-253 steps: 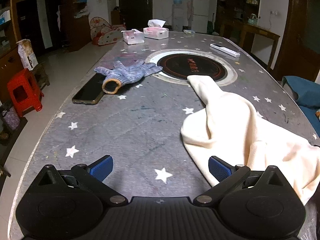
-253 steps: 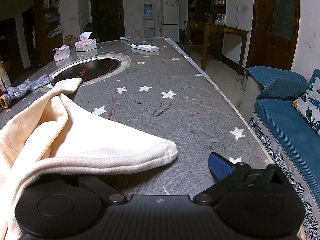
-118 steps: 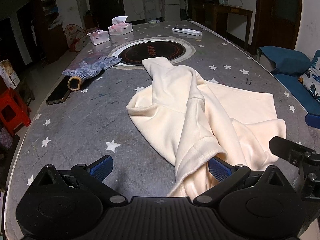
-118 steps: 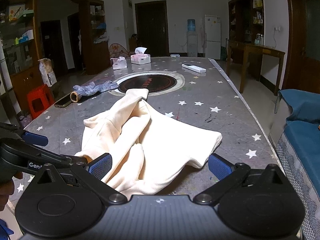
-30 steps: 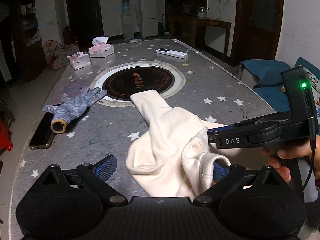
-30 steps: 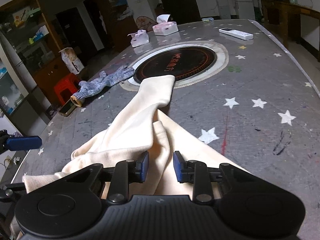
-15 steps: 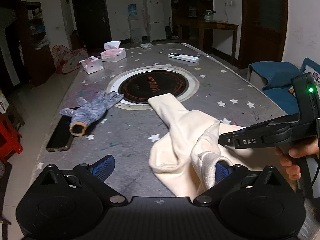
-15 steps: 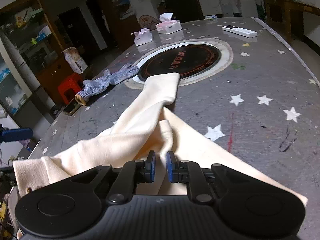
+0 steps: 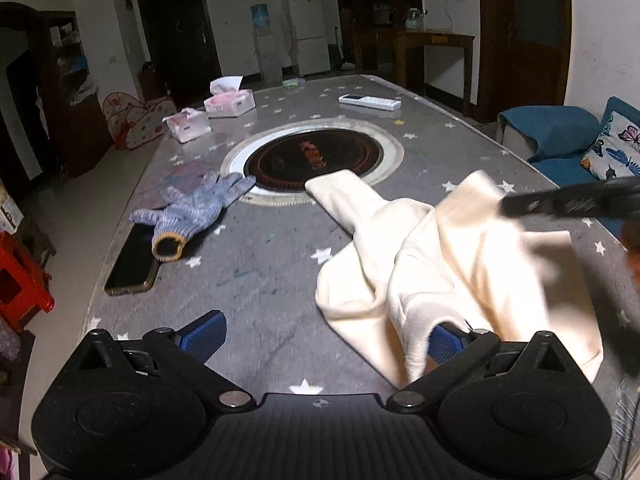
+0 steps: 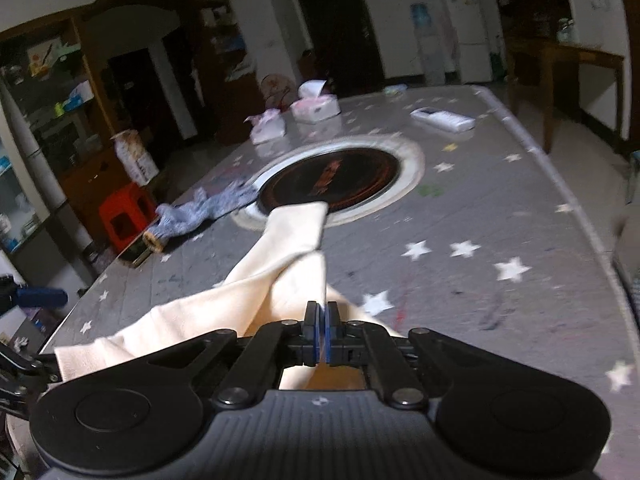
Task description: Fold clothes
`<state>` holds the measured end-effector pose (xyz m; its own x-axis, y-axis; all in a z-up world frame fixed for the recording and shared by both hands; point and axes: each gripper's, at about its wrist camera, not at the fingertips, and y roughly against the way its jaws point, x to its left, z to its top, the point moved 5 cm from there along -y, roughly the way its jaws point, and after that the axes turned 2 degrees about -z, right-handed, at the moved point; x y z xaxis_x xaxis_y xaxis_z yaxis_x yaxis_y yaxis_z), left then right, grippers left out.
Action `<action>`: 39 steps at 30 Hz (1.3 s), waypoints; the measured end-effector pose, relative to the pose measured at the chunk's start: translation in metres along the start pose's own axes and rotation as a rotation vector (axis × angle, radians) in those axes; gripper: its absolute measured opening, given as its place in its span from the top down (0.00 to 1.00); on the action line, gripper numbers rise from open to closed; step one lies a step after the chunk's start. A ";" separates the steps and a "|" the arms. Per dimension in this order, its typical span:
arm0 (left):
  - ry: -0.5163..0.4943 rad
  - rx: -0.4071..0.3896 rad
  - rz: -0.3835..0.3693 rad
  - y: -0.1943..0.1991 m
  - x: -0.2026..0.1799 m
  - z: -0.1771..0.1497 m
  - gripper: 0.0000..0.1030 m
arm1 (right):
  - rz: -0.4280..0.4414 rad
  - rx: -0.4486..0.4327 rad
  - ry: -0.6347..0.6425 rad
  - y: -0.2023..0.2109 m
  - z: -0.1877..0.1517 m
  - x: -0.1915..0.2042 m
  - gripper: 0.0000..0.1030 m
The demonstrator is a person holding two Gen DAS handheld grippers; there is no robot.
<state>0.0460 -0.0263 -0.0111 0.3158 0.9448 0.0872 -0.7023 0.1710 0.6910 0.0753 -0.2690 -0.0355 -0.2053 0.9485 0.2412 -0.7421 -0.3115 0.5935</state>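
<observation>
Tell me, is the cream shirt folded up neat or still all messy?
Still messy. The cream shirt lies bunched in loose humps, one sleeve stretched toward the round burner, and the right claw pinches a fold.

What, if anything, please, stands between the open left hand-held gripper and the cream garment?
Nothing visible does: the cream fabric garment already drapes over the right finger of the left hand-held gripper, whose jaws are opening.

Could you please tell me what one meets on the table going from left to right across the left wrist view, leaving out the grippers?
phone → knitted glove → small tissue pack → pink tissue box → round cooktop → white remote → cream garment
</observation>
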 end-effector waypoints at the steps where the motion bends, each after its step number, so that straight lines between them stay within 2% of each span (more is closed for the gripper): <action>1: 0.001 0.005 0.001 -0.001 0.001 -0.002 0.00 | -0.018 -0.014 0.005 0.008 0.000 -0.004 0.98; 11: -0.003 -0.026 -0.043 0.004 -0.006 0.004 0.00 | -0.183 -0.118 -0.021 0.094 -0.012 -0.050 0.98; 16: -0.035 -0.035 -0.124 -0.017 -0.028 0.021 0.02 | -0.255 -0.110 -0.040 0.125 -0.035 -0.069 0.98; 19: -0.065 -0.023 -0.161 -0.036 -0.043 0.029 0.08 | -0.282 -0.092 -0.055 0.136 -0.050 -0.078 0.98; 21: -0.081 -0.008 -0.182 -0.050 -0.052 0.033 0.20 | -0.294 -0.086 -0.066 0.143 -0.057 -0.083 0.98; 26: -0.135 0.019 -0.216 -0.081 -0.069 0.039 0.31 | -0.311 -0.089 -0.085 0.153 -0.065 -0.091 0.98; 28: -0.138 0.044 -0.231 -0.090 -0.072 0.038 0.46 | -0.316 -0.091 -0.088 0.155 -0.065 -0.093 0.98; 30: -0.134 0.071 -0.258 -0.096 -0.074 0.035 0.68 | -0.318 -0.093 -0.090 0.156 -0.066 -0.095 0.98; 33: -0.140 0.075 -0.275 -0.098 -0.073 0.030 0.89 | -0.321 -0.092 -0.091 0.157 -0.066 -0.097 0.98; 39: -0.057 0.023 -0.234 -0.071 -0.042 0.026 0.93 | -0.333 -0.095 -0.098 0.159 -0.068 -0.101 0.98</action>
<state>0.0986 -0.0853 -0.0451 0.5044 0.8627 -0.0370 -0.5916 0.3764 0.7130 -0.0653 -0.4100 -0.0178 0.1167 0.9857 0.1217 -0.8148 0.0250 0.5791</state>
